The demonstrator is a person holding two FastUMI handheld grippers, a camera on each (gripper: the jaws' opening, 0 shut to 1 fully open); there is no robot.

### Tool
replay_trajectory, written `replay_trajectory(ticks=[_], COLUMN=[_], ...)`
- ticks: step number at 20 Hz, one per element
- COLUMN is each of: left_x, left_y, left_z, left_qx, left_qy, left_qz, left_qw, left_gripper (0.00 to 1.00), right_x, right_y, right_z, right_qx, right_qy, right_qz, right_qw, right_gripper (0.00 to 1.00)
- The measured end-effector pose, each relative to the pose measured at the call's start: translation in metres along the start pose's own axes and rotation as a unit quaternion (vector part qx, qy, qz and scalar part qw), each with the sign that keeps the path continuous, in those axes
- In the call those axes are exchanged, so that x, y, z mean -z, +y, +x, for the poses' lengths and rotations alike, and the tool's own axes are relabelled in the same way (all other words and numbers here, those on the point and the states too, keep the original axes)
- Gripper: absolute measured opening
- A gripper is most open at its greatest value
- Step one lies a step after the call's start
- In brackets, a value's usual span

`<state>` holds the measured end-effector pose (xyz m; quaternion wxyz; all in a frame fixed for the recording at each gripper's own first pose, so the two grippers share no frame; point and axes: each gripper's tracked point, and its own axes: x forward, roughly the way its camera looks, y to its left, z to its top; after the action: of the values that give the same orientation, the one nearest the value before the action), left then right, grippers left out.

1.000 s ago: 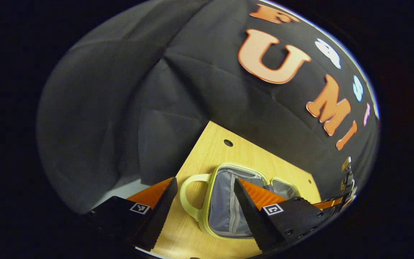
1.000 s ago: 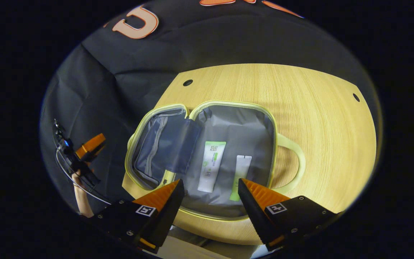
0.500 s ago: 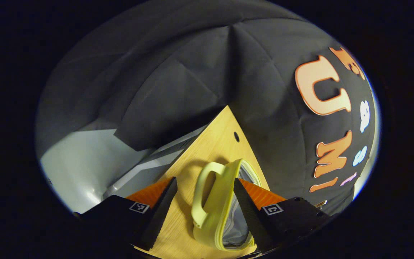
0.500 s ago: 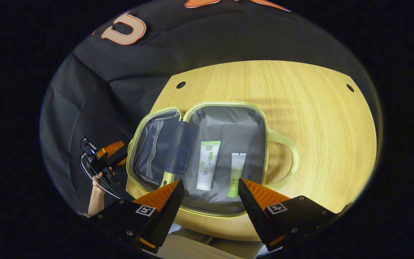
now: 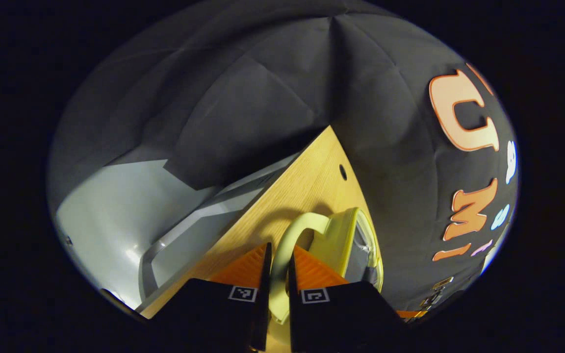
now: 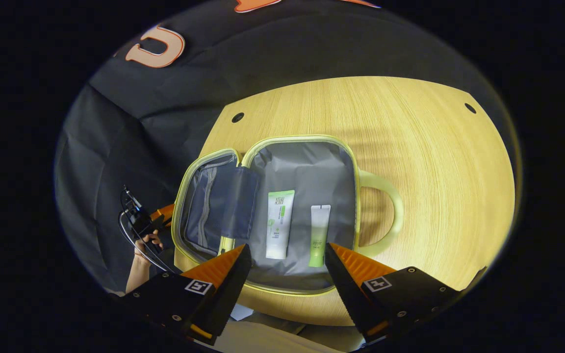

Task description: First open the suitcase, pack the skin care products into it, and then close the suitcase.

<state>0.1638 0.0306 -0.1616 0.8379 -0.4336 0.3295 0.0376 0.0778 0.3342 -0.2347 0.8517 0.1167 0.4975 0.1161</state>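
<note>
Pale-yellow soft suitcase with a grey lining [image 6: 307,166] lies open on the light wooden table [image 6: 434,162]; inside it, at the view's six o'clock, a white-and-green tube [image 6: 279,224] lies beside a smaller green-capped tube [image 6: 319,235], apart. The right gripper [image 6: 287,255] hovers above the near edge with its fingers spread wide and empty; the left gripper [image 5: 277,274] is clamped on the looped yellow handle [image 5: 290,245] at six o'clock of its own view, both fingers pressing it.
</note>
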Motion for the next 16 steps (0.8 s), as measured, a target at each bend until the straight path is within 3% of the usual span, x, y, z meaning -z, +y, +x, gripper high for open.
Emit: replay_trajectory(ticks=[1, 2, 3, 8, 16], left_x=[0.002, -0.003, 0.0, -0.014, -0.026], left_y=[-0.002, -0.004, -0.009, -0.047, -0.177], left_z=[-0.004, 0.028, 0.01, -0.025, -0.082], left_qx=[-0.011, -0.019, -0.032, -0.082, -0.051], left_qy=[0.013, 0.009, 0.01, 0.009, -0.022], left_qz=[0.007, 0.022, 0.045, 0.146, 0.229], left_qw=[1.0, 1.0, 0.998, 0.986, 0.972], left_gripper=[0.18, 0.17, 0.1, 0.1, 0.09], right_x=[0.0, -0.003, -0.005, -0.02, -0.053], right_y=[-0.001, -0.002, -0.004, -0.01, -0.034], right_z=[-0.002, -0.002, -0.004, -0.016, -0.054], right_qx=[0.001, 0.001, 0.002, 0.006, 0.021], right_qy=[-0.002, -0.007, -0.014, -0.048, -0.129], right_qz=[0.001, 0.002, 0.003, 0.004, 0.001], right_qw=[1.0, 1.0, 1.0, 0.999, 0.991], right_gripper=[0.96, 0.96, 0.96, 0.96, 0.96])
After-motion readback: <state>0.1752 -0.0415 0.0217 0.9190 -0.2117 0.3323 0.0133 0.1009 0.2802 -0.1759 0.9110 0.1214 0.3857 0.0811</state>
